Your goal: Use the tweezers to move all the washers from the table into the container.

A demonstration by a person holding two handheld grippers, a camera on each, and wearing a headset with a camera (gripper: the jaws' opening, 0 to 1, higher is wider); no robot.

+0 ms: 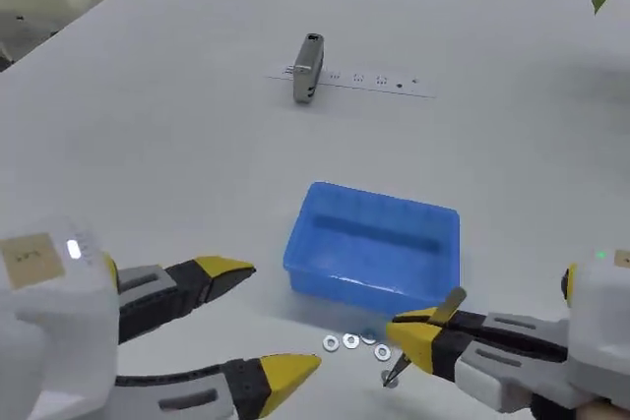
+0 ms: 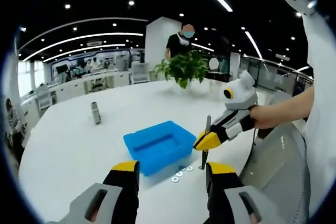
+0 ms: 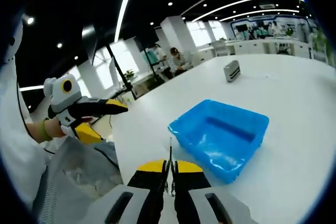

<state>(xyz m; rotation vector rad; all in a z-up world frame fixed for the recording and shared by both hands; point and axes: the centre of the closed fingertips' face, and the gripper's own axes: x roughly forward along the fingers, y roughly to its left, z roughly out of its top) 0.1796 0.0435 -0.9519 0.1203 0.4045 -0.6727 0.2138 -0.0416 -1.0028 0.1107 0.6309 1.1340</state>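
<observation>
Several small metal washers (image 1: 351, 341) lie on the white table just in front of the blue container (image 1: 374, 243), which has nothing in it. My right gripper (image 1: 418, 333) is shut on the tweezers (image 1: 445, 310). The tweezers slant down, and their tips are at the washer nearest me (image 1: 391, 379). My left gripper (image 1: 264, 320) is open with nothing between its jaws, left of the washers. In the left gripper view the washers (image 2: 181, 172) lie between my own jaws (image 2: 173, 167), beside the container (image 2: 157, 145). In the right gripper view the tweezers (image 3: 170, 153) stick out past the shut jaws.
A grey device (image 1: 308, 66) stands far back on the table beside a flat white strip (image 1: 369, 79). Plants (image 2: 184, 69) and people are at the far edge. The white table (image 1: 148, 145) stretches wide on every side of the container.
</observation>
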